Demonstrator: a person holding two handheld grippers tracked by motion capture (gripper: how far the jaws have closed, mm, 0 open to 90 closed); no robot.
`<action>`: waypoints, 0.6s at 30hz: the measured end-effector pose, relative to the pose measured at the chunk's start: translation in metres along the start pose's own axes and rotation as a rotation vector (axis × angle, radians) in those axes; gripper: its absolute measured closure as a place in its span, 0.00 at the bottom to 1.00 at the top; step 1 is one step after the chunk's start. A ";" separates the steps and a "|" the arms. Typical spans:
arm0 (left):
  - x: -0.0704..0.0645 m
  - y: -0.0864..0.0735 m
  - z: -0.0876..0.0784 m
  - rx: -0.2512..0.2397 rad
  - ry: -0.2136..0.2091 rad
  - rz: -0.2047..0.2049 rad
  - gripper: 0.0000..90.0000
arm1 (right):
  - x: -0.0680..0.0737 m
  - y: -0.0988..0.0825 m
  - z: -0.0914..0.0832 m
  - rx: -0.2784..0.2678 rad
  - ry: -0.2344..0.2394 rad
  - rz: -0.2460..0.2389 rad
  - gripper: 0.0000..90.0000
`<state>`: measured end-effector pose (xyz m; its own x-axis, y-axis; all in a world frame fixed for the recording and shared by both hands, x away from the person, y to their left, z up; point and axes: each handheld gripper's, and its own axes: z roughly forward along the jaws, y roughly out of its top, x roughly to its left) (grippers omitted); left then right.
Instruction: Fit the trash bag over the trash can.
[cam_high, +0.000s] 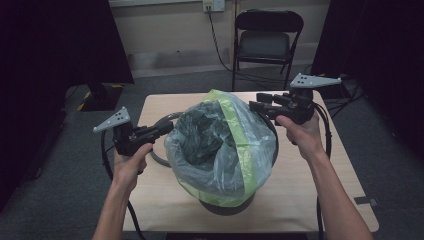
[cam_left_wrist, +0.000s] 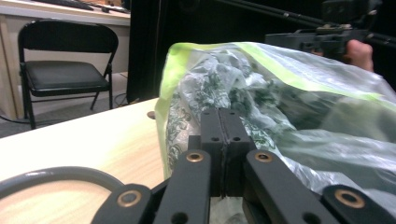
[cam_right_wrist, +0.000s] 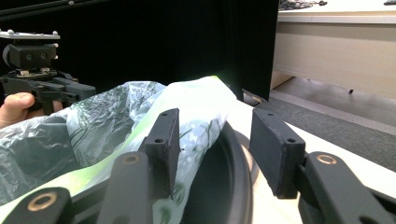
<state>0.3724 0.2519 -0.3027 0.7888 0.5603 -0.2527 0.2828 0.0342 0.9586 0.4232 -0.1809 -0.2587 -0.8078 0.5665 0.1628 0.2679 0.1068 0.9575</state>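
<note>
The plastic bag (cam_high: 220, 145) sits in a dark round bin (cam_high: 227, 205) at the middle of the table (cam_high: 340, 170), w/ its green-edged rim standing up loose above the bin. Beside it on the left lies a grey ring (cam_high: 160, 160), flat on the wood.

The left gripper (cam_high: 167, 127) is at the bag's left side; in the left gripper view its jaws are clenched together, pads touching each other right at the film. I cannot tell if a fold of plastic is really caught between them. The right gripper (cam_high: 255, 105) is at the far right rim w/ jaws released, about half apart; in the right gripper view the bag edge and the bin's dark rim (cam_right_wrist: 233, 177) lie between the pads, not pressed.

For doing this step well, I think: check that the left grip really has film, not only air; then close the right on one layer of the rim only, and pull both sides outward evenly, slowly, so the thin plastic does not tear or slip off the bin.
</note>
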 end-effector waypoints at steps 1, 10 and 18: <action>0.000 0.002 -0.002 -0.003 0.004 0.013 0.94 | 0.002 0.001 0.000 -0.004 0.002 -0.003 0.59; 0.001 0.021 0.027 -0.015 0.005 0.032 0.75 | 0.013 0.010 0.009 0.056 0.059 -0.033 0.57; 0.011 0.010 0.050 0.020 0.008 -0.011 0.74 | 0.005 0.004 0.024 0.178 -0.006 -0.059 0.75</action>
<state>0.4115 0.2169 -0.3021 0.7811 0.5667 -0.2622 0.3022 0.0243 0.9529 0.4325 -0.1582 -0.2596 -0.8217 0.5601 0.1054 0.3093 0.2829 0.9079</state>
